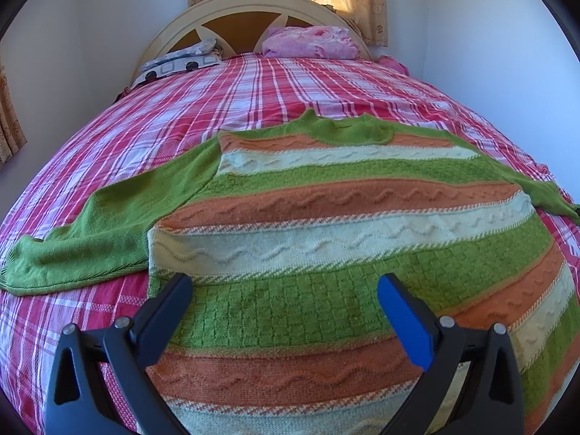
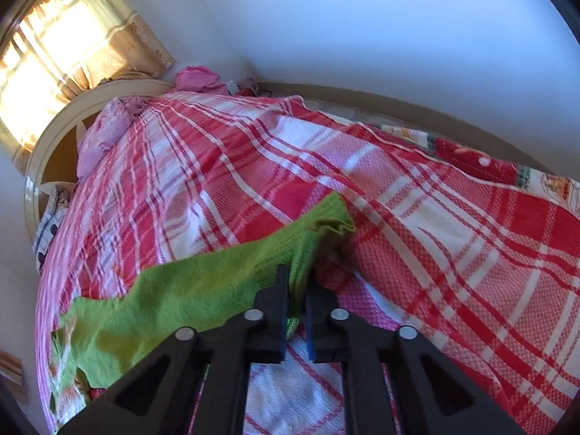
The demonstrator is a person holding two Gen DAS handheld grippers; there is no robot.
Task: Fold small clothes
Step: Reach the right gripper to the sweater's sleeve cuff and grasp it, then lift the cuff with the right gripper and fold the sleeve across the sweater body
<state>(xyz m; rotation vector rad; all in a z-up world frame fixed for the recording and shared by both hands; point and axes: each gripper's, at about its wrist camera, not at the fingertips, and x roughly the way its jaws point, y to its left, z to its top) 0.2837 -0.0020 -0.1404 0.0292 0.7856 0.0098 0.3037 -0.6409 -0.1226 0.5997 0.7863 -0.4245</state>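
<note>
A small knitted sweater (image 1: 326, 224) with green, orange and cream stripes lies flat on the red plaid bedspread (image 1: 203, 108). Its left green sleeve (image 1: 90, 239) is spread out to the left. My left gripper (image 1: 284, 290) is open and empty, hovering over the sweater's lower body. In the right wrist view my right gripper (image 2: 297, 290) is shut on the sweater's right green sleeve (image 2: 203, 290) near its cuff (image 2: 333, 221), lifting it off the bedspread (image 2: 435, 239).
Pillows, one pink (image 1: 308, 41) and one patterned (image 1: 177, 63), lie against the round headboard (image 1: 250, 11). White walls flank the bed. A curtained window (image 2: 72, 47) is behind the headboard. A second patterned cover (image 2: 471, 156) shows at the bed's far right edge.
</note>
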